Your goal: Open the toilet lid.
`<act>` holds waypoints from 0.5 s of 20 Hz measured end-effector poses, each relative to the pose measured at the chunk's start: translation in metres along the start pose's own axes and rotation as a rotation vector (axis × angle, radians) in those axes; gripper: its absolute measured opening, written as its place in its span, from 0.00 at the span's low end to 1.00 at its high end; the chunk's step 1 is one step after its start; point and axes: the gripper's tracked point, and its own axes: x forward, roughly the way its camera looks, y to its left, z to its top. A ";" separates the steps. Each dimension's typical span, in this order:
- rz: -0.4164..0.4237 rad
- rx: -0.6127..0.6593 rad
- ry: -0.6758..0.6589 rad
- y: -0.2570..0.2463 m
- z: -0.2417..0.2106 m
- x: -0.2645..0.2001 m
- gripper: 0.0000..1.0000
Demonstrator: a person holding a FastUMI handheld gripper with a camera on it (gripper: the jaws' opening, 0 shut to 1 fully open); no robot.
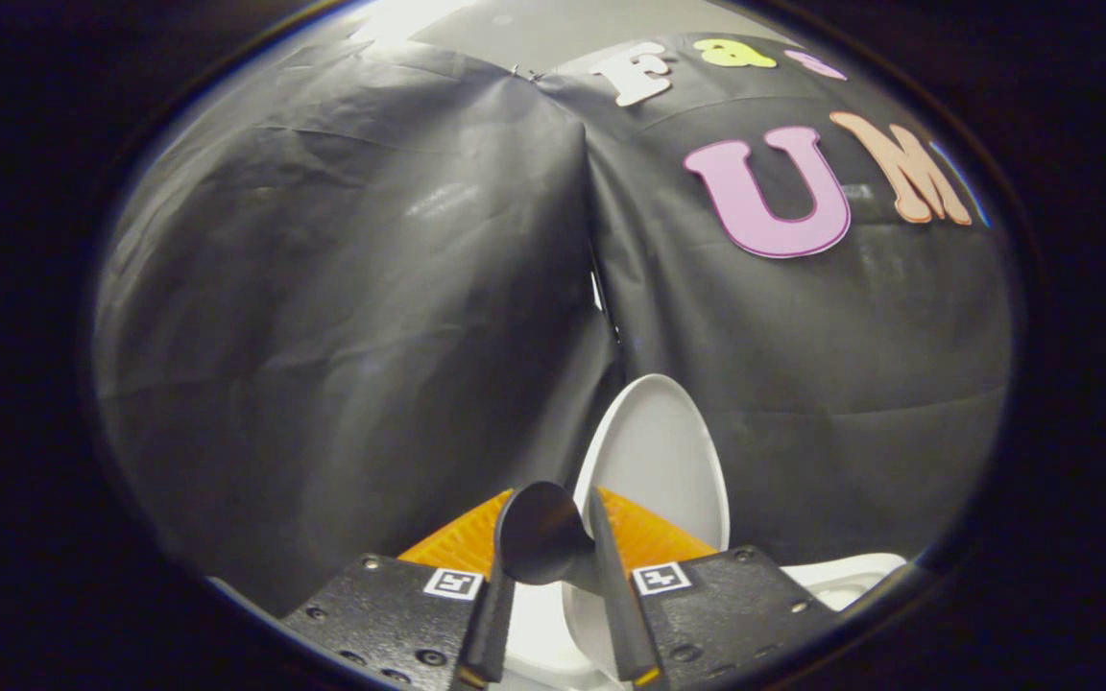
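The white toilet lid (659, 451) stands raised and nearly upright, just beyond my fingers, leaning back toward the black cloth wall. A dark, round, funnel-shaped handle (536, 533) sits between my two fingers and narrows toward the lid's lower edge. My gripper (550, 523) is closed down on this handle, with one finger against each side of it. The white body of the toilet (841, 578) shows low down to the right of the fingers, and more white shows below, between the fingers.
The booth's black cloth wall (351, 288) hangs close behind the toilet, with a fold where two panels meet right above the lid. There is little room between the raised lid and the cloth.
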 end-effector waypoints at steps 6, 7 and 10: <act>0.023 -0.033 -0.136 0.006 0.040 -0.029 0.63; 0.012 -0.053 -0.138 0.000 0.046 -0.035 0.65; -0.005 -0.062 -0.142 -0.017 0.056 -0.056 0.67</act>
